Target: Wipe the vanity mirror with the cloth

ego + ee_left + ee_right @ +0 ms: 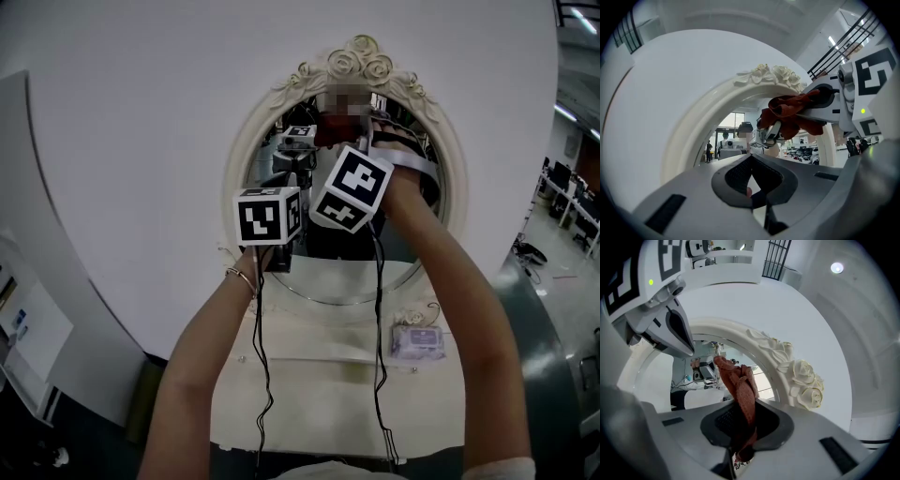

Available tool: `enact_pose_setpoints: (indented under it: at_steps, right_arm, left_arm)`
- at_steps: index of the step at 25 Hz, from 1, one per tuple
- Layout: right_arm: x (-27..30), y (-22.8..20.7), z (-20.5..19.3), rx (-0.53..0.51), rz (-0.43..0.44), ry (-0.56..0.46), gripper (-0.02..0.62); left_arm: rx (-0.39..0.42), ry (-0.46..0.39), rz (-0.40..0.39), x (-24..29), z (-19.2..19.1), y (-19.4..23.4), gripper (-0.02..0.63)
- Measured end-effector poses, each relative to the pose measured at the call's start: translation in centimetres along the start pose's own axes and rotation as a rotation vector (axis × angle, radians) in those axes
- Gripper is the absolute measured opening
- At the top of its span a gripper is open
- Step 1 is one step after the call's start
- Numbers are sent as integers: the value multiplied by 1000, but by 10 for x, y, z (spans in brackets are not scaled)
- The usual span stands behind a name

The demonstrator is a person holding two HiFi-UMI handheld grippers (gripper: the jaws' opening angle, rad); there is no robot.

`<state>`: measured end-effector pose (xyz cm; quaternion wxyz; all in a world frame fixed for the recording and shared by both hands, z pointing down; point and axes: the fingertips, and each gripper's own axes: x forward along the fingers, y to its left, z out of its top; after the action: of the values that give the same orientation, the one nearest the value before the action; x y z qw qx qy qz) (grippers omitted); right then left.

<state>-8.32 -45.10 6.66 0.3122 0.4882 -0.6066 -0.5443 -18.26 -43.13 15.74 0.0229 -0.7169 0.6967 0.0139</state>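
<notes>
Right gripper (740, 430): we see its jaws shut on the lower end of the cloth (739, 392), a rust-red knit strip that stands up out of the pads in a twisted fold.

Cloth against the vanity mirror (342, 274): its free end lies on the upper part of the glass, just below the rose crest (361, 58) of the mirror's frame, and seems to touch its own reflection there.

Left gripper (751, 185): we see its jaws drawn nearly together with nothing between them. It is held lower before the mirror, to the left of the right gripper.

Below the mirror: the vanity top (309, 380), with a packet of wipes (417, 342) to the right.

Handling, in our judgement:
- The cloth is light, soft and limp, and only the bunched part near the pads will pass pressure to the glass.
- A hold low on the fold with a short free end should wipe best. A long tail would merely drag.
- The glass is hard, smooth and fragile, and the moulded frame looks delicate, so we would press lightly and keep the jaw tips off both.
</notes>
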Motion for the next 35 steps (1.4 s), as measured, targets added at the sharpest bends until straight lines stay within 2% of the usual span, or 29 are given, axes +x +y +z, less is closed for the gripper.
enact_pose_setpoints:
  at_steps: [4,10,22,35]
  right_arm:
    - [-6,30,-5,11,54,4,60]
    - [-17,86,-15,5,145,21,60]
    - [-35,229,-33,12,352,48,60]
    - [-53,350,-66,44,521,63,60]
  left_arm:
    - [-66,60,-17,-3,-46,-3,5]
    - [-102,135,-6,-16,-106,-3,5]
    - [-82,277,-17,-41,-217,-10,5]
    - [-84,392,-44,-63,-317,-15,5]
